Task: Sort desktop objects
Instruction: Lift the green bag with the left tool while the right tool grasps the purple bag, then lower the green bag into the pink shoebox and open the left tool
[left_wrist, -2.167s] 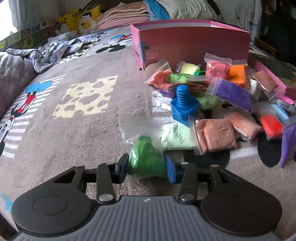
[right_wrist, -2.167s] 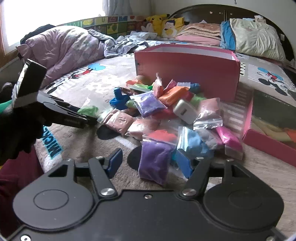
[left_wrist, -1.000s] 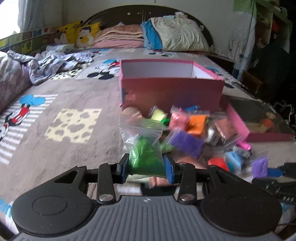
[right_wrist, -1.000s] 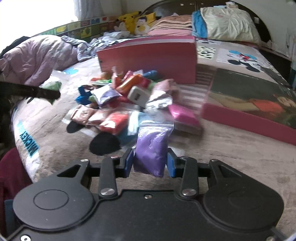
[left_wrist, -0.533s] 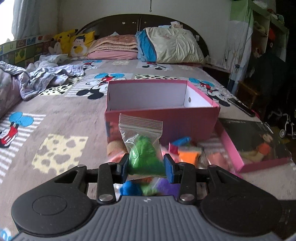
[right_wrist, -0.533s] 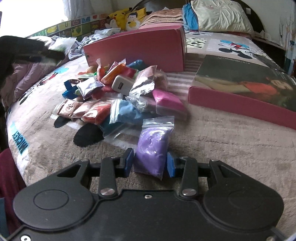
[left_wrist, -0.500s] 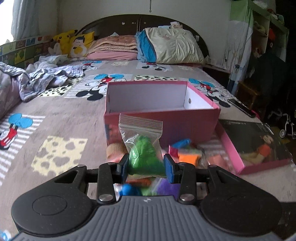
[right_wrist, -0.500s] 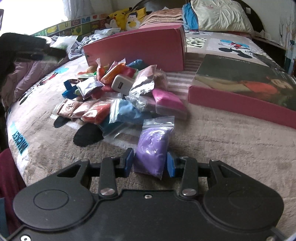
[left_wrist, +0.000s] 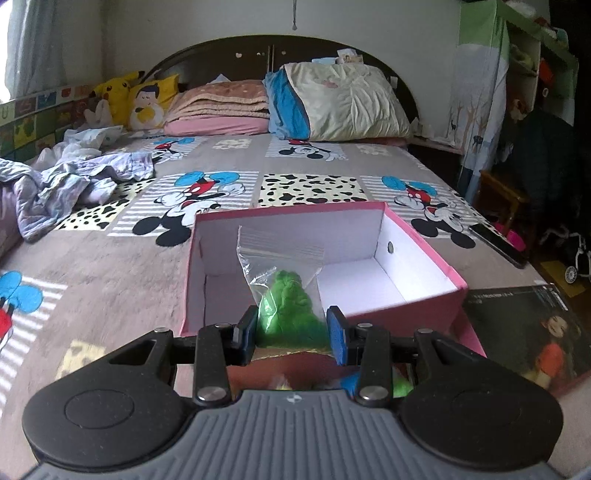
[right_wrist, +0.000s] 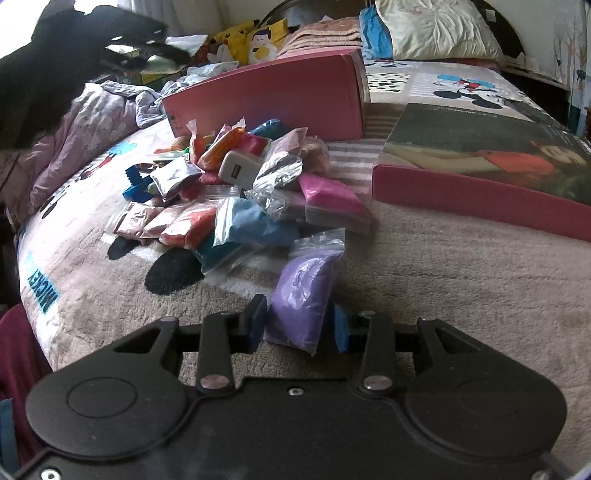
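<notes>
The green bag (left_wrist: 291, 310) sits clamped in my left gripper (left_wrist: 291, 330), held up in front of the open pink box (left_wrist: 417, 317), whose white inside looks bare. My fingers (left_wrist: 246, 332) press the green lump low down, so the clear zip top stands loose above it. It looks light and soft, likely clay or putty in thin plastic: it should squash under pressure and the film is slippery, so I judge the best hold is across the lump itself, not the empty flap, which would slide or tear.

My right gripper (right_wrist: 297, 325) is closed on the purple bag (right_wrist: 303, 295) the same way, around its lower bulk, just above the bed (right_wrist: 461, 280). It seems equally soft and light.

Beyond it lies the pile (right_wrist: 236, 192) of other coloured bags, with a white charger (right_wrist: 238, 169) on top, beside the box's outer wall. The lid (right_wrist: 480, 192) rests to the right, near the pile.
</notes>
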